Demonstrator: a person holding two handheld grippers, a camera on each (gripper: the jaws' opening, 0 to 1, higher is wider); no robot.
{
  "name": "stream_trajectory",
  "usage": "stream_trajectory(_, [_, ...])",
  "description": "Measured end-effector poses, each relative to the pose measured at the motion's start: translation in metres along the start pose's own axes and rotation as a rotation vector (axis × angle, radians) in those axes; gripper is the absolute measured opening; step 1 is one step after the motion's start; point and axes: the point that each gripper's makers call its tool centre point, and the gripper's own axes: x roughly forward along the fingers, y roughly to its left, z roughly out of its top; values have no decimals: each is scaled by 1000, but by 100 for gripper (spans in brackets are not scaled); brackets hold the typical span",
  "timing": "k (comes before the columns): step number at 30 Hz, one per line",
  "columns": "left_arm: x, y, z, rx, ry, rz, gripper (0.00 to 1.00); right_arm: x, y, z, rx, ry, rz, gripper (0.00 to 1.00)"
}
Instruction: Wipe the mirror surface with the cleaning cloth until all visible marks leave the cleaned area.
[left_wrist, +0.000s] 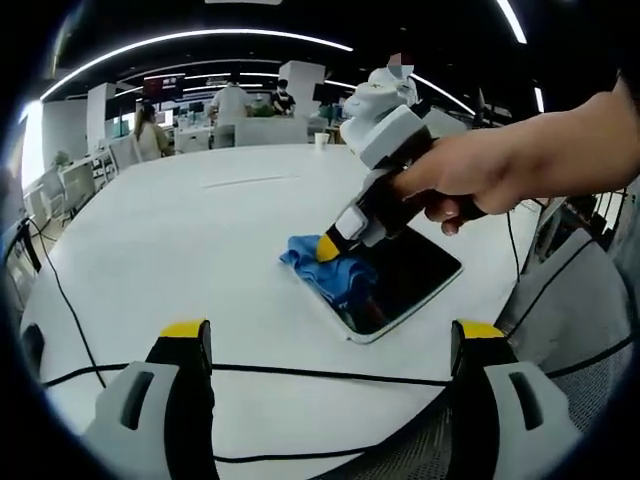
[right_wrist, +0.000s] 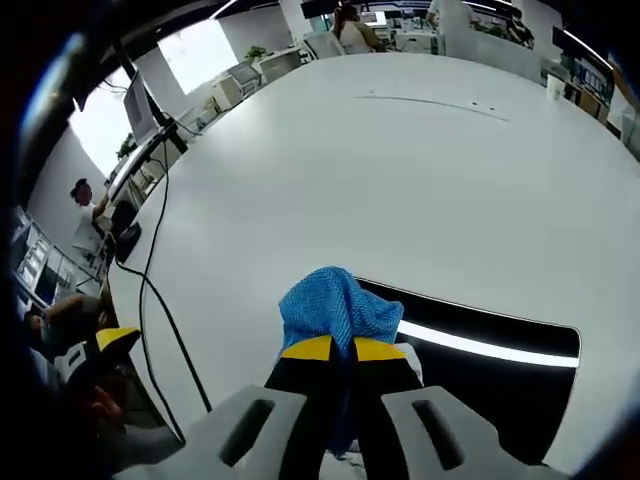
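Mirror first: seen from the left gripper view, the dark rectangular mirror with a pale frame (left_wrist: 405, 285) lies flat on the broad white worktop (left_wrist: 180, 250), and everything else is placed from it. A crumpled blue microfibre cleaning cloth (left_wrist: 325, 270) sits on the mirror's far-left end, spilling a little over its edge. The right gripper (left_wrist: 328, 248), held in a person's hand (left_wrist: 480, 175), comes down onto that cloth, its yellow-tipped jaws clenched on it. The left gripper (left_wrist: 330, 345) hangs well short of the mirror's near edge, jaws released and wide apart, holding nothing. A thin black cable (left_wrist: 300, 372) crosses the worktop between those jaws and the mirror.

From the right gripper view, the right gripper (right_wrist: 342, 348) pinches the cloth (right_wrist: 335, 305), its jaws closed together on it over the mirror's end. Beyond the cloth the mirror (right_wrist: 500, 370) stretches away, reflecting a bright strip of ceiling light. I cannot make out any marks on the glass.

Likely trouble: nothing steadies the mirror, so a firm stroke could shove it along the smooth worktop or off towards the near edge. A bunched cloth also gives little contact, so marks may be missed, and the hard jaw tips could scrape the glass if the cloth slips.
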Motion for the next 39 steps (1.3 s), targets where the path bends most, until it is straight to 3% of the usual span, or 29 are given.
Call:
stream_trajectory(13, [1, 3, -1, -7, -2, 7, 99, 7, -8, 17, -56, 13, -5, 0])
stream_trajectory(20, [3, 4, -3, -9, -3, 9, 99, 13, -14, 26, -33, 20, -3, 0])
stream_trajectory(39, [3, 5, -3, -10, -4, 15, 99, -4, -10, 19, -18, 18, 8, 0])
